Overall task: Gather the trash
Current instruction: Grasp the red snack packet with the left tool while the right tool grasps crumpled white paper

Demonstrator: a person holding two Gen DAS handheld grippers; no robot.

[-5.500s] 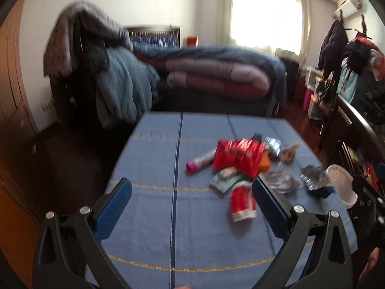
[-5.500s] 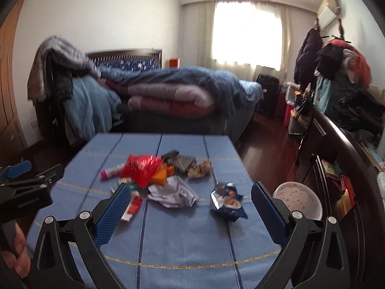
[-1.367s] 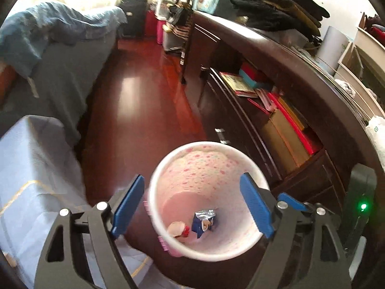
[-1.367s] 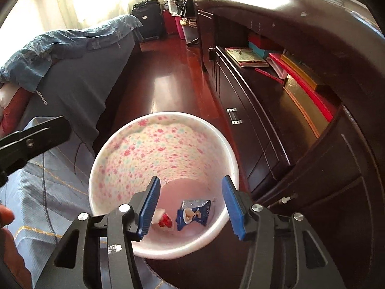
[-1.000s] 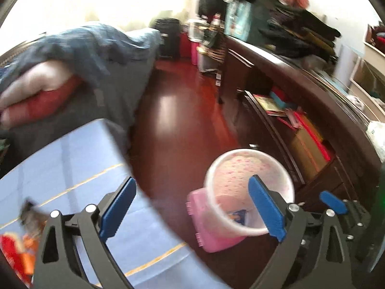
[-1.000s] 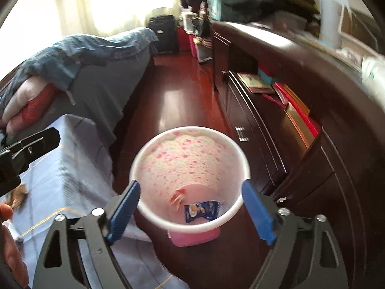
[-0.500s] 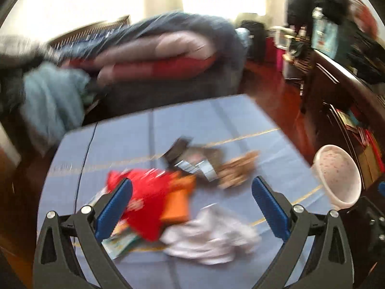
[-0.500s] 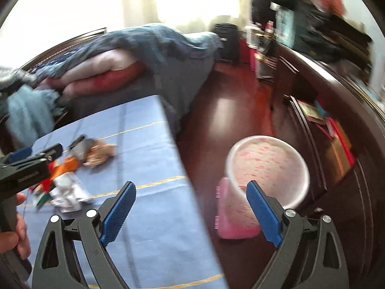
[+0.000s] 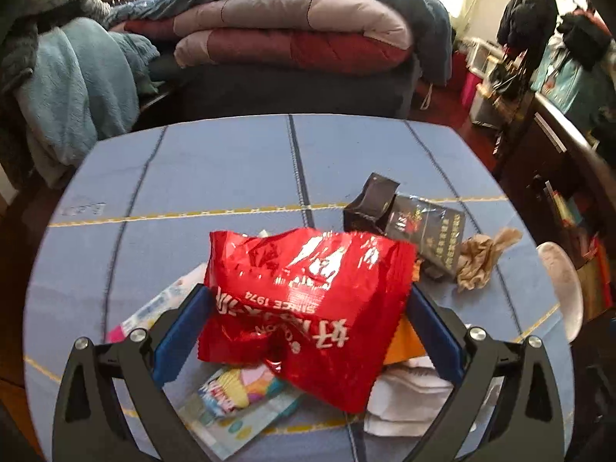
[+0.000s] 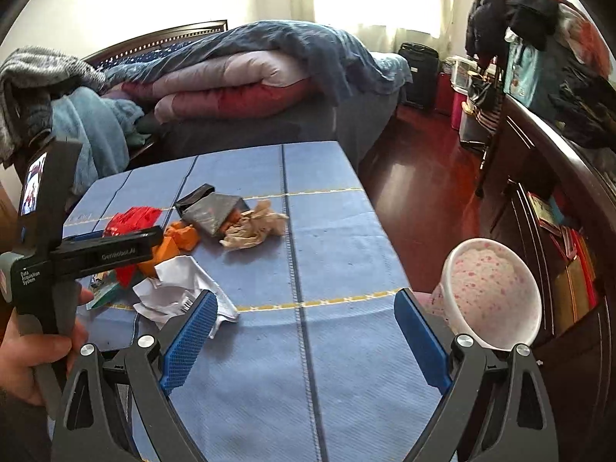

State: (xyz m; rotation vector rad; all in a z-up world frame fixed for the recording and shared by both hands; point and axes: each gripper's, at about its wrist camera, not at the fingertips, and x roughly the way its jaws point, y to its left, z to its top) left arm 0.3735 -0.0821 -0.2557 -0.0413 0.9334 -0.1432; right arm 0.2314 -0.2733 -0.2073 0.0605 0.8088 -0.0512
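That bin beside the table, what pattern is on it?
The bin is white inside with small pink speckles or flowers, seen best in the right wrist view.

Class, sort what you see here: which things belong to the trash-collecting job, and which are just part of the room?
Job:
red snack bag, framed by the open left claw
crumpled white paper
brown paper wad
dark box
floral bin
right claw, open and empty

Room:
folded quilt
blue towel
hanging coats
black suitcase
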